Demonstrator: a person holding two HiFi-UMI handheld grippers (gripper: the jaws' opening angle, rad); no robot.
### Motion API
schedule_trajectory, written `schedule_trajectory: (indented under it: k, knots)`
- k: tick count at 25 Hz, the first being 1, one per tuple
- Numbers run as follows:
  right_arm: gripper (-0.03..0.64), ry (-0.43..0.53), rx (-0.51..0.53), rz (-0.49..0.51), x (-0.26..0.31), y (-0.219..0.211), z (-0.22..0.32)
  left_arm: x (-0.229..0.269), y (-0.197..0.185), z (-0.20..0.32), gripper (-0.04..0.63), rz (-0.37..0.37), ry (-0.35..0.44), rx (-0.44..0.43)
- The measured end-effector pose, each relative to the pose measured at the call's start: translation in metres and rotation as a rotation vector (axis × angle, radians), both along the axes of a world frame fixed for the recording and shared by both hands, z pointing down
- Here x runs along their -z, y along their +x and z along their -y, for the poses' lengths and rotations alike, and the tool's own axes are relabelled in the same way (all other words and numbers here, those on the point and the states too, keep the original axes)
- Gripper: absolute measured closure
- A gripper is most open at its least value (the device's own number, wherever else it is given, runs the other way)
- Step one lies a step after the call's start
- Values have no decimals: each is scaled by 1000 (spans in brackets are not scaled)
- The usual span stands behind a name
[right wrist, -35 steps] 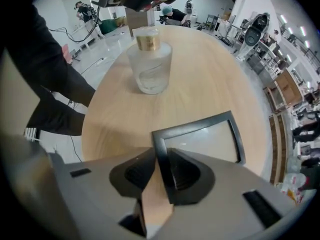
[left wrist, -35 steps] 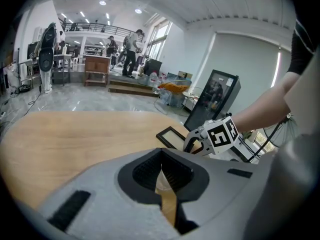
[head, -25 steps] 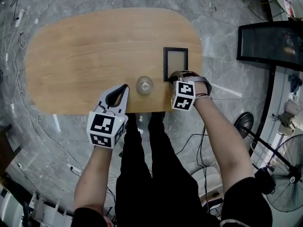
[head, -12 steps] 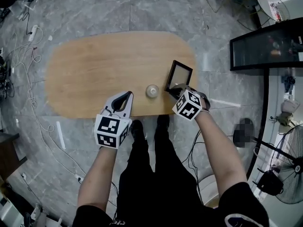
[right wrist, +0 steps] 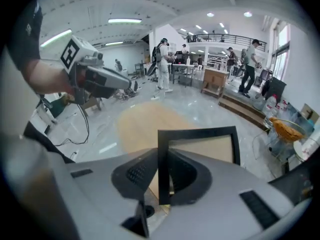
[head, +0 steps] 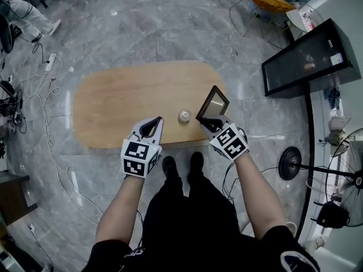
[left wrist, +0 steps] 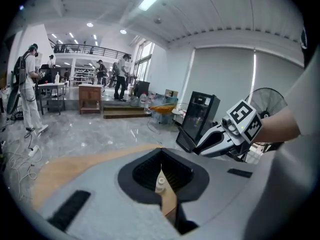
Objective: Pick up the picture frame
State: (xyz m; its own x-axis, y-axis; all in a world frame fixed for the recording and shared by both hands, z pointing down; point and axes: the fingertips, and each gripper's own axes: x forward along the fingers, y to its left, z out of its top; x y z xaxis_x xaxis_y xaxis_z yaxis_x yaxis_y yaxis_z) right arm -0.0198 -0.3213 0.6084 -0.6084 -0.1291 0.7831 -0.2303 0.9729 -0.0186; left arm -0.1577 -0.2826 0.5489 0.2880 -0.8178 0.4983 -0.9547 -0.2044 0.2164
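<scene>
Well above the wooden table (head: 122, 106) — right tongs (head: 209, 123) clenched on the picture frame (head: 214, 103), left tongs (head: 157, 120) closed, empty.

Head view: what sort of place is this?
Probably a large open workshop or lab hall: polished grey stone floor, mezzanine balcony, loose cables and a standing fan around the wooden table.
</scene>
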Motion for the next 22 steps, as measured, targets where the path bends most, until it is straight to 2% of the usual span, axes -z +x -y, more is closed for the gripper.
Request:
schedule_trajectory:
  k: [10, 22]
  knots:
    - [549, 1, -129, 285, 120, 40, -43, 86, 36, -32, 586, 44, 90, -6]
    - [549, 57, -177, 575, 227, 126, -90, 155, 103, -86, 586, 99, 160, 50]
